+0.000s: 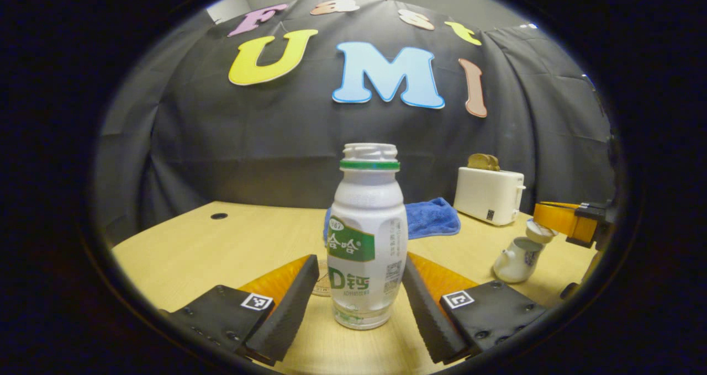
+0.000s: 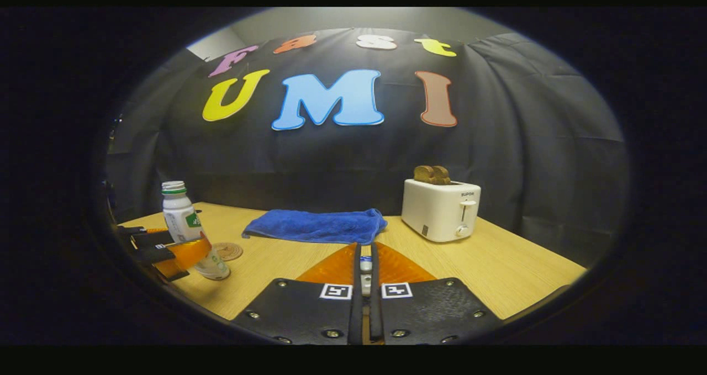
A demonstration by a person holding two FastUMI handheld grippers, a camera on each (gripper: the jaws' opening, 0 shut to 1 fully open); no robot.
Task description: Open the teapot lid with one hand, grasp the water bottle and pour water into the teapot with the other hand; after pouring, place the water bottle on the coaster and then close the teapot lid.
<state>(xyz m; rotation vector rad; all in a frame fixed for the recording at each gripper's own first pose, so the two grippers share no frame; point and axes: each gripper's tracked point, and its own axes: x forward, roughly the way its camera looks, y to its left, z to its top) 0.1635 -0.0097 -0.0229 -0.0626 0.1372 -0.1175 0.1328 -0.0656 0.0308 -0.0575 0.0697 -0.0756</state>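
On the wooden table (image 1: 232, 242), the water bottle (image 1: 366, 237) stands upright and uncapped between the left gripper (image 1: 358, 300), whose fingers are spread on either side without touching it. A coaster (image 2: 228, 251) lies just behind it, at its 12 o'clock. Over at 3 o'clock sits the teapot (image 1: 516, 260); the right gripper (image 2: 365, 275) is clamped on its lid (image 1: 540, 231), raised slightly above the pot. A blue towel (image 2: 317, 226) and toaster (image 2: 441, 209) sit farther back.

Light: dim, from overhead.
Shadows: soft on the table (image 2: 497, 275).
Focus: sharp at centre.
Edges: fisheye bending, darkened rim.
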